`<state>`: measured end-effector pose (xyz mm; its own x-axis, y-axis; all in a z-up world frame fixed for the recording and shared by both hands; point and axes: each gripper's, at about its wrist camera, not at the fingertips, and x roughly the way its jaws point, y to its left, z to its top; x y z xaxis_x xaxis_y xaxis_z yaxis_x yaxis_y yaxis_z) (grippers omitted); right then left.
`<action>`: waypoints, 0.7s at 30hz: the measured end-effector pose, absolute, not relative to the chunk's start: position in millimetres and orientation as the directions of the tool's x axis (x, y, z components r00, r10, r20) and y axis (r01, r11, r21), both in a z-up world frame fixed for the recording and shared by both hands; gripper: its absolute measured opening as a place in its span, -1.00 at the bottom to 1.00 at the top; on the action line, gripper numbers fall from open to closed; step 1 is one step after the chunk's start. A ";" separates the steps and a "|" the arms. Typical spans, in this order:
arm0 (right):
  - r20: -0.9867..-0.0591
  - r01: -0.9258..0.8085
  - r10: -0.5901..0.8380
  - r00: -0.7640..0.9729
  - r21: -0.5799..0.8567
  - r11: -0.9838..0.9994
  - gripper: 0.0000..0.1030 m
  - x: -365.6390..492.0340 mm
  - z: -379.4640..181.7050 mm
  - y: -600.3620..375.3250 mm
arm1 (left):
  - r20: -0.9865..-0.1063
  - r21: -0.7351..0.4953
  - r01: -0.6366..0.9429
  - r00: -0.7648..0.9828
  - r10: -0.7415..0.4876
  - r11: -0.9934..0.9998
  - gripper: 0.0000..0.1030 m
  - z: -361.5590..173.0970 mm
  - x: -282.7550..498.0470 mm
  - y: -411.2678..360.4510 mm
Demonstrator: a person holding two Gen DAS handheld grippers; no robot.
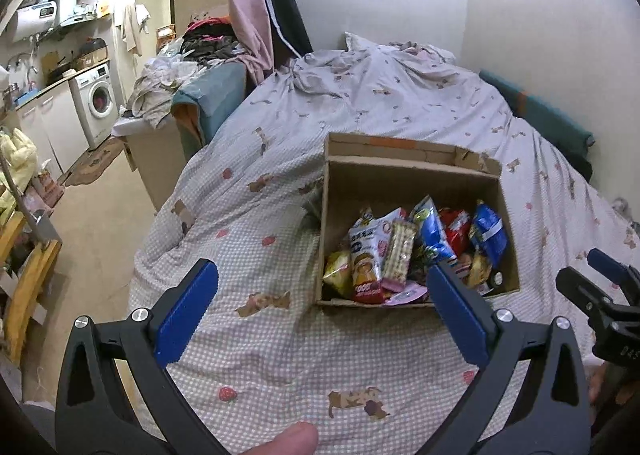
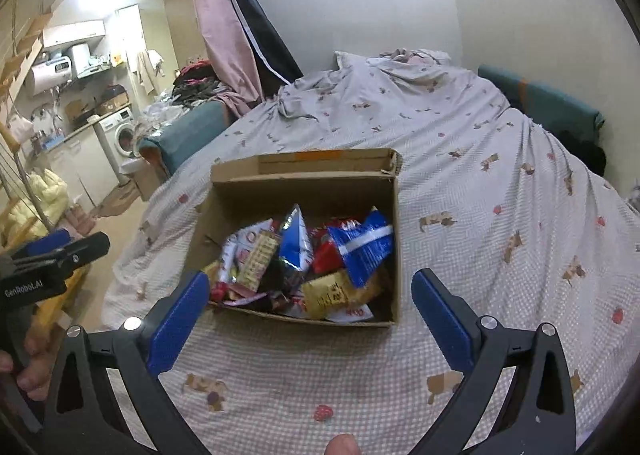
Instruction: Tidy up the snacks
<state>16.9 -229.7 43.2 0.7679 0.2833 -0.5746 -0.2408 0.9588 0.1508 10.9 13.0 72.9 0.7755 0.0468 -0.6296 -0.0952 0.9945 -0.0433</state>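
Cardboard box, open-topped, one flap folded back at the far side, standing on the bed. Bed cover checked pink and white, printed with small animals and strawberries.

Contents of box: mixed snack packets, loosely heaped, filling the floor of the box. Among them a blue packet leaning at the right wall, a red packet behind it, a yellow packet near the front edge, a long pale wafer packet and a white packet with a cartoon figure toward the left.

Left gripper: jaws spread wide, nothing between them, held over the bed cover just short of the box's near left corner; its right finger overlaps the box's front edge in the left wrist view.

Right gripper: jaws likewise wide apart and empty, framing the front edge of the box from the near side.

Surroundings: pink curtain at the head of the bed, pile of clothes beside it, washing machine under a worktop at the far left.
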 end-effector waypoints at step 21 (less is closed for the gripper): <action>-0.624 -0.213 0.225 0.748 0.094 0.972 1.00 36.6 6.5 -213.8 | -0.704 -0.070 -0.121 0.709 0.037 0.990 1.00 25.4 24.4 11.4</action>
<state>36.6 -213.8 6.5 0.7485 0.2246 -0.6239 -0.2133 0.9724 0.0942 24.4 11.4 25.4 0.7093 0.0371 -0.7039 -0.1215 0.9901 -0.0702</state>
